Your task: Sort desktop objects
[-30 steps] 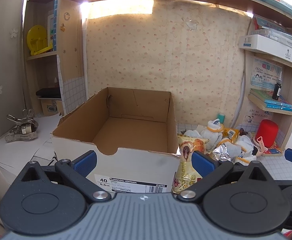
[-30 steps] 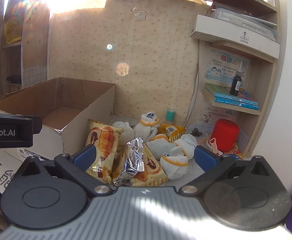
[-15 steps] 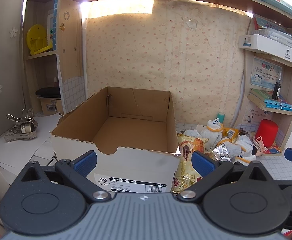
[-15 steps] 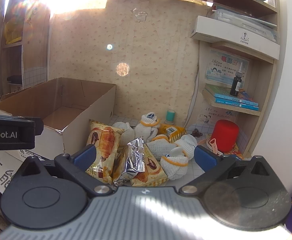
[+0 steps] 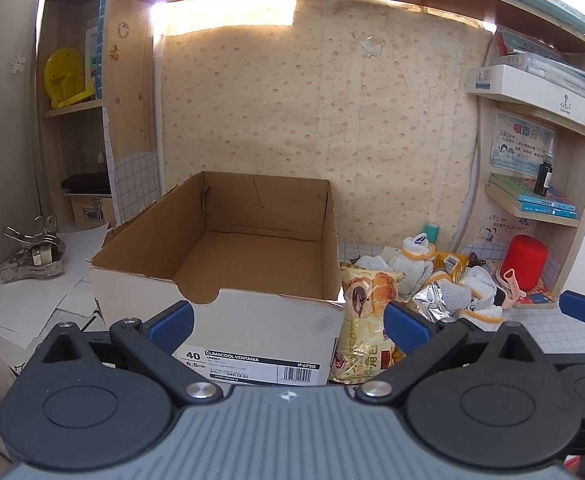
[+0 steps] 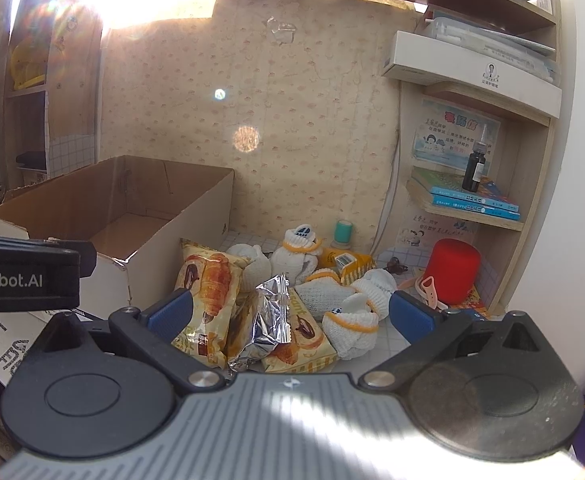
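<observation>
While both tools hang spread and empty, the sorting has not begun. Directly ahead of the right tool lies a heap of snack packets and rolled socks on the tabletop; ahead of the left tool stands the empty cardboard box. Next, likely, the right tool must reach forward and pinch one packet.

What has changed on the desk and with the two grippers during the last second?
Nothing has visibly changed. The left gripper and right gripper stay open and hold nothing, the cardboard box is still empty, and the snack packets and rolled socks lie in the same pile beside it.
</observation>
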Demonstrator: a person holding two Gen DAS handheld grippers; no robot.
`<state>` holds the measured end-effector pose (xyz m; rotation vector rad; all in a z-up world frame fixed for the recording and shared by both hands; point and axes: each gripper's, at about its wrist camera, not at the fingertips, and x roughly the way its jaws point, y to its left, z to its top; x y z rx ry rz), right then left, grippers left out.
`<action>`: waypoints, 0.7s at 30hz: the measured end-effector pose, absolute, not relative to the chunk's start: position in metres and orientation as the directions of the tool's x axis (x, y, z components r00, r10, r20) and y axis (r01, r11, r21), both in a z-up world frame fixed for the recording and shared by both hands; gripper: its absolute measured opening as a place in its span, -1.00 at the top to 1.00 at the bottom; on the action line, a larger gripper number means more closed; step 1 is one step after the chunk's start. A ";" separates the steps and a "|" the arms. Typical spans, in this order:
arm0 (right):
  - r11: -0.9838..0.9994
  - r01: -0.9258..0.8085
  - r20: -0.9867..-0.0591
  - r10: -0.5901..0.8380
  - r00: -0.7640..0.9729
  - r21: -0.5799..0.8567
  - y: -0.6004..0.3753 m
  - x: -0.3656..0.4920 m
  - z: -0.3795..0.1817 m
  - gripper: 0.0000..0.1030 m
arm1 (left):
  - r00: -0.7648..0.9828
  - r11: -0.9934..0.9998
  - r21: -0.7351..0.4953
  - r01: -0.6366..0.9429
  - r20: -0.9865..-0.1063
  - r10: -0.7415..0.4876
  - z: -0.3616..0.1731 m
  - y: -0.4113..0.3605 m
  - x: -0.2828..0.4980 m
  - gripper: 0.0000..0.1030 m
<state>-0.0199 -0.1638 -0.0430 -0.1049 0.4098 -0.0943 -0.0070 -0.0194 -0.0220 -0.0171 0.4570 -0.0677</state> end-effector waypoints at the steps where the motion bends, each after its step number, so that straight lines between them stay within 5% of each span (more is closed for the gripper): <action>1: 0.990 0.071 -0.389 -0.112 0.914 -0.118 -0.165 -0.021 -0.043 -0.97 | 0.897 0.998 -0.032 0.063 -0.436 -0.070 -0.022 -0.020 -0.008 -1.00; 9: 0.987 0.108 -0.362 -0.144 0.921 -0.118 -0.179 -0.031 -0.048 -0.97 | 0.892 0.980 -0.127 0.156 -0.407 -0.195 -0.032 -0.017 -0.024 -1.00; 19: 0.992 0.108 -0.377 -0.122 0.918 -0.057 -0.212 -0.039 -0.063 -0.97 | 0.912 0.982 -0.023 0.188 -0.367 -0.183 -0.044 -0.040 -0.038 -0.99; 21: 0.991 0.124 -0.374 -0.135 0.917 -0.053 -0.219 -0.039 -0.064 -0.96 | 0.905 0.979 -0.031 0.199 -0.377 -0.196 -0.048 -0.042 -0.038 -0.86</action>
